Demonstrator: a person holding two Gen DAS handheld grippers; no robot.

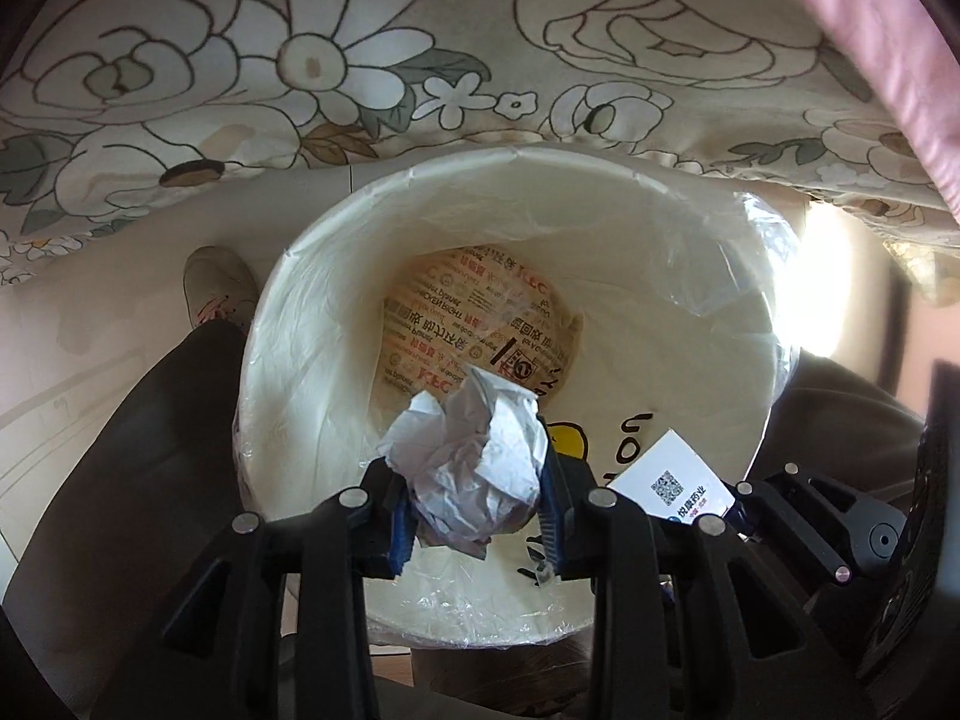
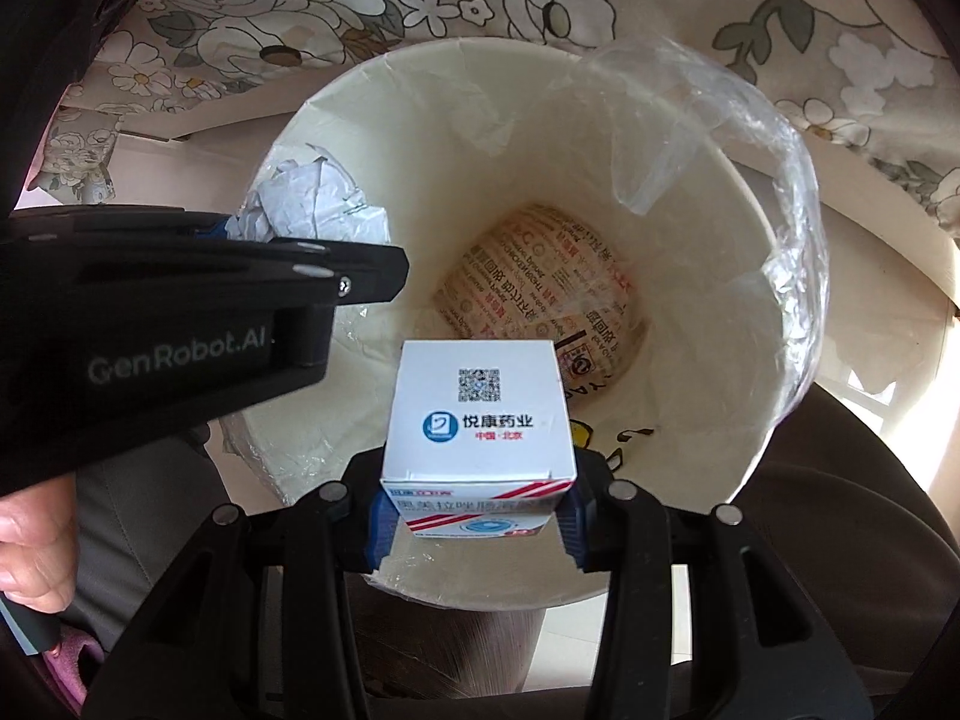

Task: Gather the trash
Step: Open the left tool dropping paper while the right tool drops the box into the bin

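Crumpled white paper wad (image 1: pixel 474 462) sitting clamped in left gripper (image 1: pixel 477 501), white cardboard medicine box (image 2: pixel 480 414) clamped in right gripper (image 2: pixel 474 516); both hanging over lined white bin (image 2: pixel 690 192); releasing straight down, clear of loose liner, looking best.

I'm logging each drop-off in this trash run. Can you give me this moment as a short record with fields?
left gripper: shut on crumpled paper, held over the bin mouth
right gripper: shut on medicine box, white with a QR code, also over the bin mouth
bin: cream, round, lined with clear plastic bag
already in bin: printed KFC wrapper at the bottom
surroundings: floral cloth behind the bin
released yet: neither item
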